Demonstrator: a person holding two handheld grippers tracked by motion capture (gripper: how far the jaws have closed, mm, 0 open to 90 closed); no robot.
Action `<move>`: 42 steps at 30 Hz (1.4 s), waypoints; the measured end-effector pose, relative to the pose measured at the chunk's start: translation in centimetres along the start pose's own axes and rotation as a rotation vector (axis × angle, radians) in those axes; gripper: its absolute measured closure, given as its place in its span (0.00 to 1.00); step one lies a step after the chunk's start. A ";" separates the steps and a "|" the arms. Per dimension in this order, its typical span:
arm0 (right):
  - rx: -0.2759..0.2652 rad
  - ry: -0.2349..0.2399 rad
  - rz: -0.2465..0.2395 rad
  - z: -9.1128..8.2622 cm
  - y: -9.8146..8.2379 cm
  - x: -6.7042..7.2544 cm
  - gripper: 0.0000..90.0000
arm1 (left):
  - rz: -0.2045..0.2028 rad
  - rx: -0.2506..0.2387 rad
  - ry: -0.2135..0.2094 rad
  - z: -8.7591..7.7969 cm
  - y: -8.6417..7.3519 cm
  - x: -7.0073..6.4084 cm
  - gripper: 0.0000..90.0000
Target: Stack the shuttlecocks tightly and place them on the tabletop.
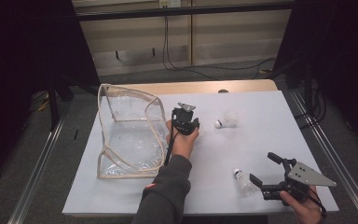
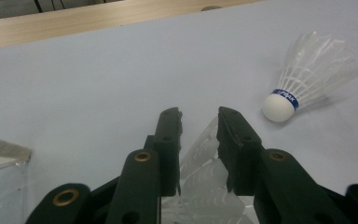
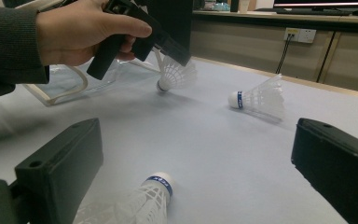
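My left gripper is at the table's middle, just right of a clear pouch with beige trim. Its jaws stand narrow and are shut on the feather skirt of a white shuttlecock. In the right gripper view that shuttlecock hangs tilted under the left gripper, with its cork touching the table. A second shuttlecock lies a little farther right. My right gripper rests at the near right, open wide. A third shuttlecock lies on the table between its jaws, untouched.
The pale blue table top has a wooden strip along its far edge. The pouch stands open on the table's left half, its mouth toward the left gripper. Black frames and cables stand around the table on the floor.
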State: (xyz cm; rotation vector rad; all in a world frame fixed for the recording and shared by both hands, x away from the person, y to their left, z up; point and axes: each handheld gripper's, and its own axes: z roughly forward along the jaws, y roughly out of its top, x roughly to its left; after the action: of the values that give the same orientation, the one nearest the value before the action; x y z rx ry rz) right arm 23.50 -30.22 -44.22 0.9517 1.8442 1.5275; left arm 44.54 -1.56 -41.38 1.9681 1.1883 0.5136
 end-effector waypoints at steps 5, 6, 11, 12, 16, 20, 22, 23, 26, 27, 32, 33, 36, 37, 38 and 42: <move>0.003 0.002 -0.002 0.0 0.0 0.0 0.02 | -0.003 0.002 -0.010 0.3 -0.1 -0.3 0.77; 0.003 0.002 -0.002 0.0 0.0 0.0 0.02 | -0.003 0.002 -0.010 0.3 -0.1 -0.3 0.77; 0.003 0.001 -0.003 0.0 0.0 0.0 0.02 | 0.003 0.004 -0.010 0.5 -0.1 -0.5 0.74; 0.003 0.002 -0.004 0.0 0.0 -0.1 0.02 | 0.003 0.004 -0.008 0.5 -0.1 -0.5 0.74; 0.004 0.004 -0.006 0.0 0.0 -0.1 0.02 | -0.008 -0.001 -0.009 0.7 -0.1 -0.6 0.73; 0.004 0.007 -0.004 0.0 0.0 0.0 0.02 | -0.011 -0.002 -0.008 0.9 -0.1 -0.6 0.72; 0.004 0.005 -0.006 0.0 0.0 -0.1 0.02 | -0.017 -0.007 -0.004 1.0 0.0 -0.6 0.72; 0.004 0.005 -0.005 0.0 0.0 -0.1 0.02 | -0.017 0.006 -0.010 1.0 0.0 -0.5 0.73; 0.002 0.005 -0.001 0.0 0.0 -0.1 0.02 | -0.017 0.007 -0.011 1.0 0.0 -0.5 0.72; 0.006 0.004 -0.005 0.0 0.0 -0.1 0.02 | -0.016 0.004 -0.009 1.0 0.0 -0.5 0.72; 0.004 0.005 -0.007 0.0 0.0 -0.1 0.02 | -0.033 -0.004 -0.007 1.0 0.0 -0.3 0.69; 0.005 0.003 -0.007 0.0 0.0 -0.1 0.02 | -0.031 -0.004 -0.009 1.0 0.0 -0.3 0.69; 0.006 0.007 -0.006 0.0 0.0 0.0 0.02 | -0.040 -0.005 -0.014 1.2 0.0 -0.3 0.68; 0.006 0.009 -0.006 0.0 0.0 0.0 0.02 | -0.042 -0.003 -0.013 1.2 0.0 -0.3 0.68; 0.006 0.008 -0.006 0.0 0.0 0.0 0.02 | -0.041 0.000 -0.017 1.3 0.0 -0.3 0.67; 0.005 0.008 -0.006 0.0 0.0 -0.1 0.02 | -0.044 0.002 -0.020 1.4 0.0 -0.4 0.67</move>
State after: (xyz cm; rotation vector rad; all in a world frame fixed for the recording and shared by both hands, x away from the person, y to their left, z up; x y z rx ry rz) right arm 23.57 -30.29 -44.23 0.9430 1.8555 1.5265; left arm 45.30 -2.50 -42.26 1.9400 1.2166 0.4697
